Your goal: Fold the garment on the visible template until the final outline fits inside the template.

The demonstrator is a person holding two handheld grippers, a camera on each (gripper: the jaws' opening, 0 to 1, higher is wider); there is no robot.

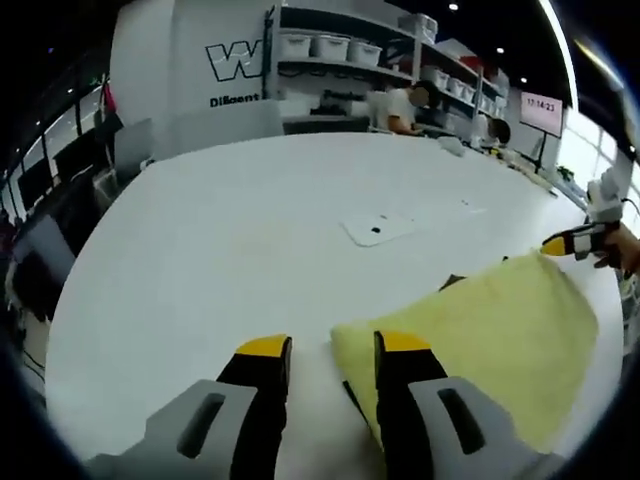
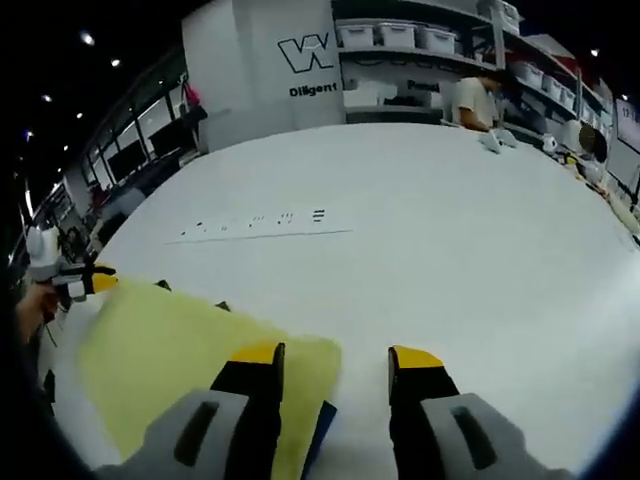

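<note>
A pale yellow garment [image 1: 490,345] lies flat on the white table [image 1: 220,260]. In the left gripper view my left gripper [image 1: 333,345] is open at its near corner, the right jaw over the cloth and the left jaw over bare table. My right gripper [image 1: 565,243], held by a hand, sits at the far corner. In the right gripper view the garment [image 2: 170,355] spreads to the left, and my right gripper [image 2: 335,355] is open, its left jaw over the cloth edge. The left gripper [image 2: 85,283] shows at the far left corner. Dark template edges [image 2: 320,432] peek out beneath the cloth.
A white sheet with a black dot [image 1: 377,229] lies mid-table. A printed line of marks [image 2: 260,225] crosses the table. Shelves with white bins [image 1: 330,45] and people at a counter [image 1: 405,108] stand behind the table. A screen [image 1: 541,110] hangs at the right.
</note>
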